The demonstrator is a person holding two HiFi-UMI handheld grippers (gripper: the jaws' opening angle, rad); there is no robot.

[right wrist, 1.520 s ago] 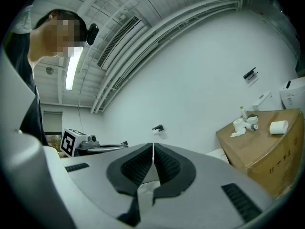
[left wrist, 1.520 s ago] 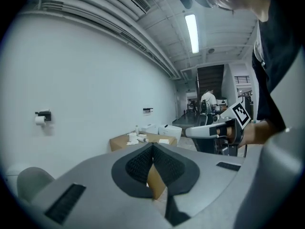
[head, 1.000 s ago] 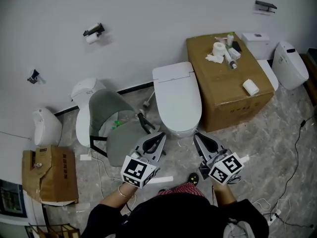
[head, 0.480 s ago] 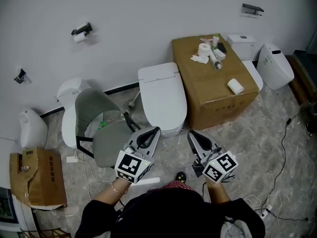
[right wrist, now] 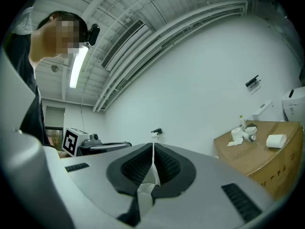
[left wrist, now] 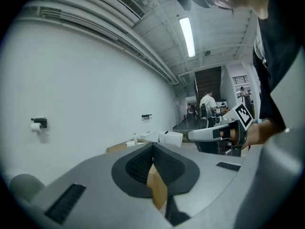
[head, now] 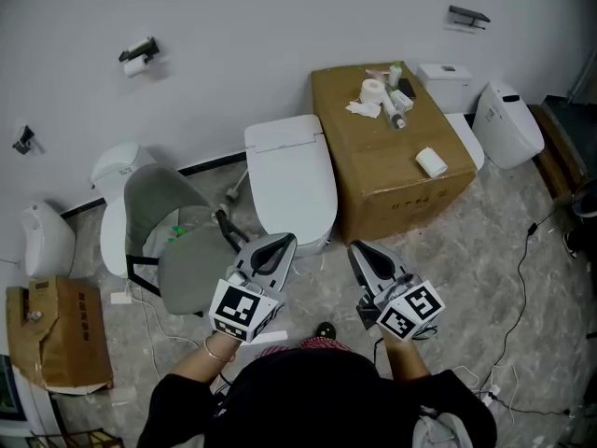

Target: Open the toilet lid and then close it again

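left gripper (left wrist: 152, 149): jaws pressed together at the tips, nothing held. The brown sliver in the slot lower down is the cardboard box (head: 392, 166) behind it, not something gripped.
right gripper (right wrist: 153, 149): same, jaws together and empty. There's a pale sliver in its slot; can't tell what it is.

toilet (head: 284, 138) stands against the wall between the grey chair (head: 177, 259) and the box. Its lid (head: 291, 194) is down flat. Both grippers hang in front of it, pointing roughly at it, and neither touches it. In the head view the left gripper's tip overlaps the bowl's front edge, so that edge and the base are hidden. Neither gripper view shows the toilet, because the jaw bodies fill the lower half of each.

Each gripper view catches the other gripper off to one side, only partly in frame.

The box top carries paper rolls (head: 373, 90) plus a few small items too small to identify. A second toilet (head: 508, 124) sits right of the box, partly cut off by it. A white fixture (head: 112, 203) behind the chair is mostly covered by the chair back. A small carton (head: 56, 334) at the left edge is cropped. The person (head: 317, 399) fills the bottom of the head view, with the hands mostly hidden under the grippers.
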